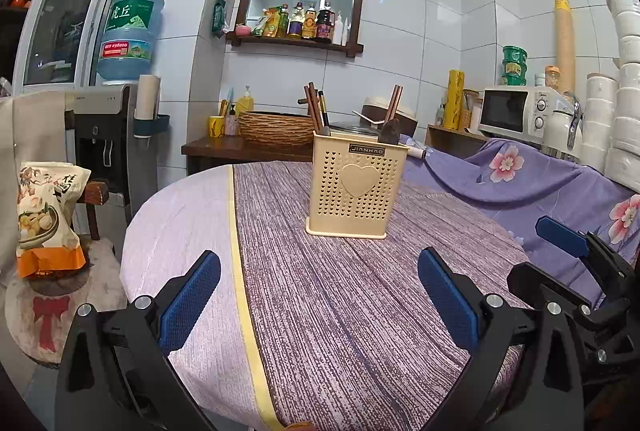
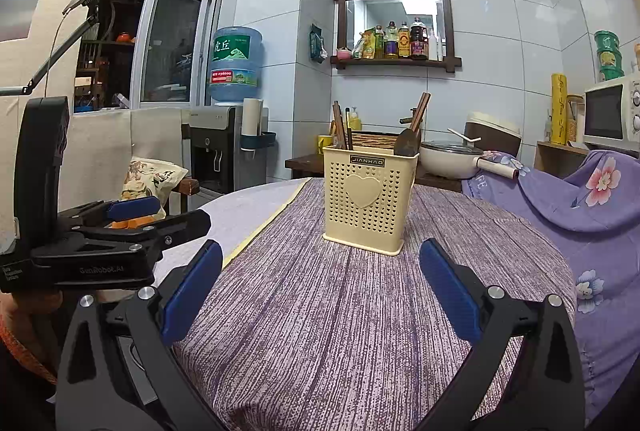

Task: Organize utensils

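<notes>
The cream perforated utensil holder (image 1: 356, 183) stood upright near the middle of the round worktop (image 1: 340, 311), already carrying brown chopsticks (image 1: 314, 105) on its left side and more chopsticks with a dark spoon-like piece (image 1: 390, 131) on its right. No loose utensil showed on the cloth, so the sorting looked finished or close to it.

Both tools hovered low at the near edge, well apart from the holder. The left gripper (image 1: 320, 303) had its jaws spread wide and held nothing; the right gripper (image 2: 320, 299) was likewise wide open and empty.

The likeliest trouble, as I judged it, was tipping. The holder was tall and narrow, looked light, and sat on a striped purple cloth (image 2: 360, 311) that could slide or ruck under a push. A jaw catching the rim or the tall chopsticks might topple it and spill the contents. The two tools also sat just beside each other, so a careless reach could knock one against the other.

Around the worktop the kitchen was crowded: a water dispenser (image 1: 116, 135) with a blue bottle (image 1: 130, 35) far left, a wooden wall shelf (image 1: 296, 43) of sauce bottles, a wicker basket (image 1: 276, 127), a microwave (image 1: 516, 111) far right and a floral purple sheet (image 1: 520, 179) draped beside it.
</notes>
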{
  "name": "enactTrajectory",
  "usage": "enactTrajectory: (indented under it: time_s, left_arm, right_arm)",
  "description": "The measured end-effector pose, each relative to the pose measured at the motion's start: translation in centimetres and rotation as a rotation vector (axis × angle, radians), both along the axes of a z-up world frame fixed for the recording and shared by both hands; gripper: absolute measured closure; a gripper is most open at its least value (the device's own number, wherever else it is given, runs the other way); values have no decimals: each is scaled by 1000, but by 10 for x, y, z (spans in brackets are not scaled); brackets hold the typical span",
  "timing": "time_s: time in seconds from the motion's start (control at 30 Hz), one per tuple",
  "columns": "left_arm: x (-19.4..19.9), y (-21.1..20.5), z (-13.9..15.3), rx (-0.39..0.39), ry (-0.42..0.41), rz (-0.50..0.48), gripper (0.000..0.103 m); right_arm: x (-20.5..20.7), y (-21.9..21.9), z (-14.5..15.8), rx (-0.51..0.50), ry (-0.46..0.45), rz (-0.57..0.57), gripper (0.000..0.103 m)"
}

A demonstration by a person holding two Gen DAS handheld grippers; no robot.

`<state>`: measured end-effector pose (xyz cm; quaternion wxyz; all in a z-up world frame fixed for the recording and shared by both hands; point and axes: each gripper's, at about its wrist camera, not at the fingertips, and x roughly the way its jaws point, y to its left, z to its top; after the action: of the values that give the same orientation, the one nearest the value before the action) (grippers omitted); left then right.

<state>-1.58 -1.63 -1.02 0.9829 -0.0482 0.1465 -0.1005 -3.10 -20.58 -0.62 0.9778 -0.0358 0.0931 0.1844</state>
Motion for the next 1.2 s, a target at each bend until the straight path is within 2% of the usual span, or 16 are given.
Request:
enactTrajectory:
  time_s: [1.2]
  left_arm:
    - [4,-1,-7,5,31,16,6]
  right_arm:
    - [5,-1,-7,-7,22,-4,6]
